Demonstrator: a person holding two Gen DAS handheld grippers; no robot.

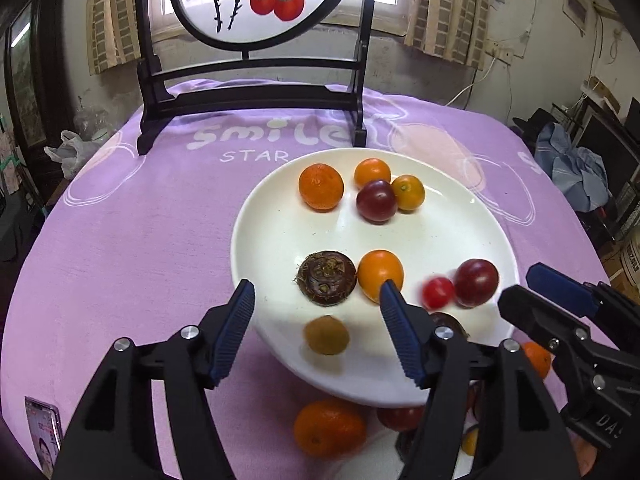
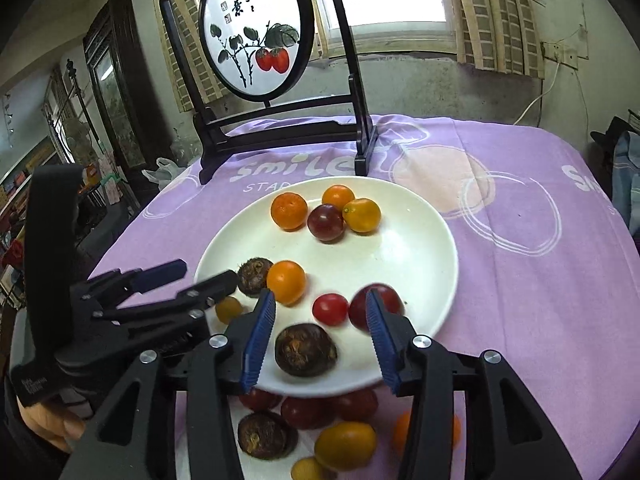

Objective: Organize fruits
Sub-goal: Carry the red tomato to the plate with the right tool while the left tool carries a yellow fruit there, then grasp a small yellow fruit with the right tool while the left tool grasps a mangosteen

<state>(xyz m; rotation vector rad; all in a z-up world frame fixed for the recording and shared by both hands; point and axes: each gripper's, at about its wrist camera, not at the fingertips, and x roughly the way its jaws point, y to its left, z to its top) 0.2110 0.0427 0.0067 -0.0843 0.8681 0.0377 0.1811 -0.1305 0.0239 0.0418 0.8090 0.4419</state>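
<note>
A white plate on the purple cloth holds several fruits: a mandarin, small orange and dark red fruits, two brown water chestnuts, a blurred red cherry tomato and a blurred small yellow fruit. My left gripper is open and empty over the plate's near edge. My right gripper is open and empty above the near chestnut. Each gripper shows in the other's view, the right one and the left one.
More fruits lie on the cloth below the plate's near rim: a mandarin, dark red fruits, a chestnut, yellow fruits. A dark wooden stand with a round persimmon painting stands at the back. A phone lies near left.
</note>
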